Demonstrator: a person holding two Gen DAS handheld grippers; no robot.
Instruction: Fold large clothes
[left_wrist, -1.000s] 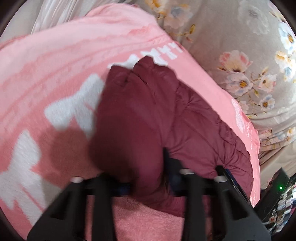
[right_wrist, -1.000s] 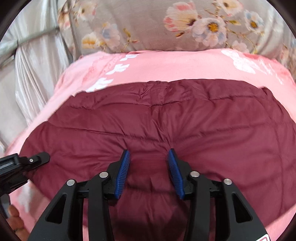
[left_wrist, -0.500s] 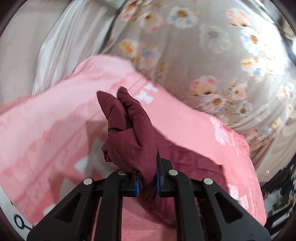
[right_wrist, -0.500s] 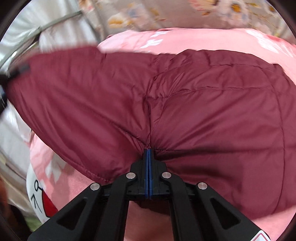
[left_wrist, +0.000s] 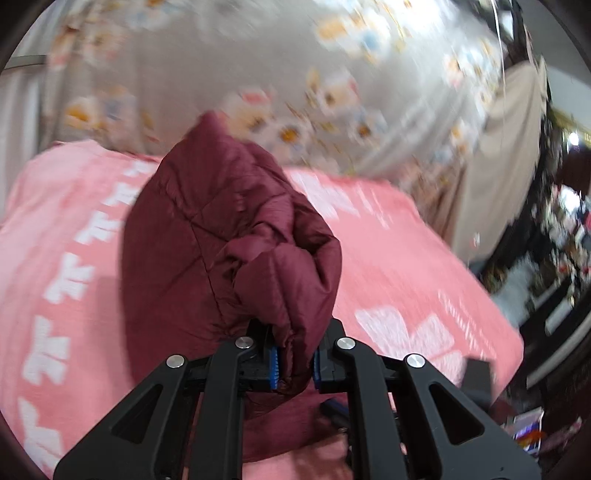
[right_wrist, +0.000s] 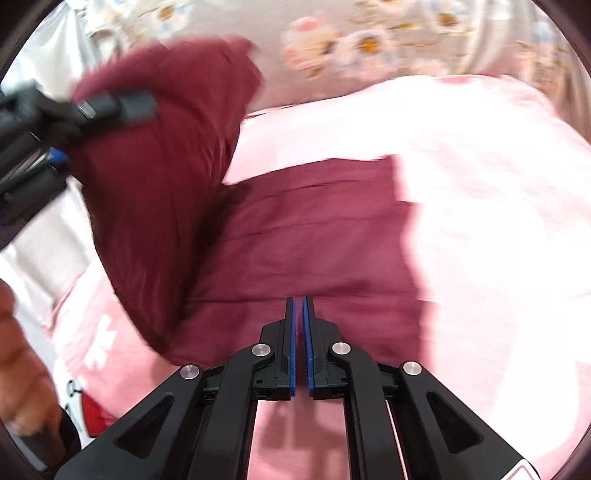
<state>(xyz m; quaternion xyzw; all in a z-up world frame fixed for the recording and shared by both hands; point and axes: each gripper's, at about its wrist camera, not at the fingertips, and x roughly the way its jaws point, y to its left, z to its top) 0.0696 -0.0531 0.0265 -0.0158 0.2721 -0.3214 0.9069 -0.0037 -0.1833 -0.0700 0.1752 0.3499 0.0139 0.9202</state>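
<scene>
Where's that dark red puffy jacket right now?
The dark red jacket lies partly on the pink blanket; in the right wrist view its left part is lifted, pinched in the left tongs, with the floral bedding behind.

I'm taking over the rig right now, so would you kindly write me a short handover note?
Left hand-held gripper: shut on a bunched part of the maroon puffer jacket, raised above the pink blanket.
Right hand-held gripper: jaws almost together; blur hides whether fabric is pinched.
Jacket: one side lifted, the rest lying on the blanket.
Done: first fold begun.
Left: lay the lifted side over, flatten, finish folding.
</scene>
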